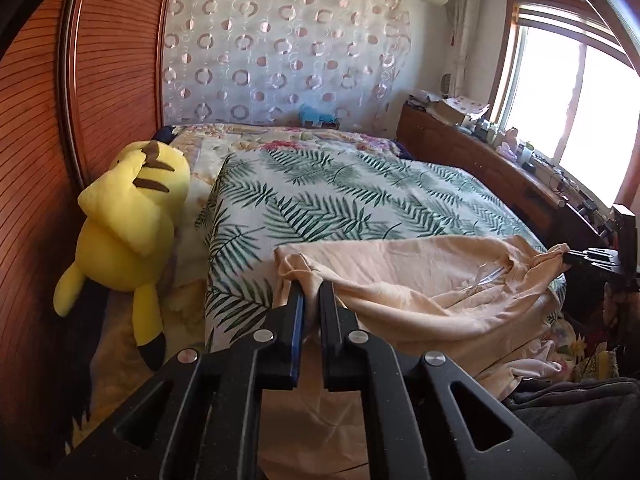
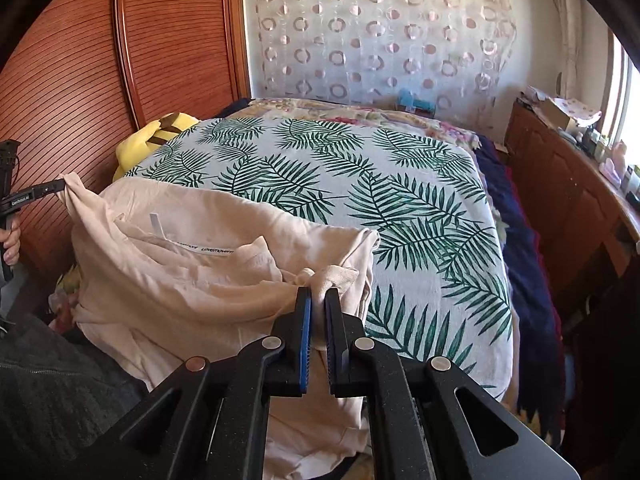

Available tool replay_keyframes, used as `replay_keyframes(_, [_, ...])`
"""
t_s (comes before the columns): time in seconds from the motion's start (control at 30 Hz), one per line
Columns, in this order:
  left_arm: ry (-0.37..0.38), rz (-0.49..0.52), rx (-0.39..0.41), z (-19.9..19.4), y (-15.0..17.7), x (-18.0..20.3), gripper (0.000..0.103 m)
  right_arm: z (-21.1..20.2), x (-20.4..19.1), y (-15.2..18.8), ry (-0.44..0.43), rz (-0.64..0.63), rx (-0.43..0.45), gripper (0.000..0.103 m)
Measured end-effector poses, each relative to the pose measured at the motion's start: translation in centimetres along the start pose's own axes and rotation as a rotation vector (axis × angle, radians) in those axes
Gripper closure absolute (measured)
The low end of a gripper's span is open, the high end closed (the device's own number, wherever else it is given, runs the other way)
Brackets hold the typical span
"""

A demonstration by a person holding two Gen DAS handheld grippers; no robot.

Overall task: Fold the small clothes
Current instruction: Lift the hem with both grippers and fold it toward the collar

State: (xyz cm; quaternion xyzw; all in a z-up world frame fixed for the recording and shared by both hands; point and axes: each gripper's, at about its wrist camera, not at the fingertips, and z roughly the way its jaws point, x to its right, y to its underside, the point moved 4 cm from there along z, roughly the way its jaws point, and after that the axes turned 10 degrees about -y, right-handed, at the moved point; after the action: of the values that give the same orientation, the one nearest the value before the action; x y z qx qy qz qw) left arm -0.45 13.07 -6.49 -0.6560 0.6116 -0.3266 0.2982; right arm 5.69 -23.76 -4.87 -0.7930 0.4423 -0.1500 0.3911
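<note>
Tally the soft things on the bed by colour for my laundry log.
Beige cotton garment: 1
Yellow plush toy: 1
Green palm-leaf white sheet: 1
Total: 3

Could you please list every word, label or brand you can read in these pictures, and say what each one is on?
"Lovemoverm", partly cut off, repeated along the neck tape of the beige garment.
White lettering, perhaps "GenRobot.AI", on the left gripper: too small to be sure.
White tag inside the garment: blank as far as shows.
Boxes and bottles on the sideboard: too blurred to read.
</note>
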Motion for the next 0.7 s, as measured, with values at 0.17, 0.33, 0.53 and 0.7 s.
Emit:
replay_keyframes(0.17, [0.005, -0.009, 0.035, -0.6, -1.5, 0.4, 0.081, -1.0, -0.6, -1.2, -0.004, -0.012, 0.027, 0.098])
replay_keyframes(0.33, [0.0, 0.03, 0.036, 0.3, -2.1, 1.6, 0.057, -1.9, -1.4, -1.3, 0.001, -0.04, 0.055, 0.095])
replay_keyframes(0.53, [0.025, 0.061, 0.014, 2.5, -2.0, 3.1, 0.024, -2.7, -1.2, -1.3, 0.023, -0.049, 0.095, 0.095])
replay_keyframes(0.7, [-0.018, 0.08, -0.018, 4.7, -2.1, 3.6, 0.024, -0.7, 0.0, -1.6, 0.04, -0.035, 0.095, 0.093])
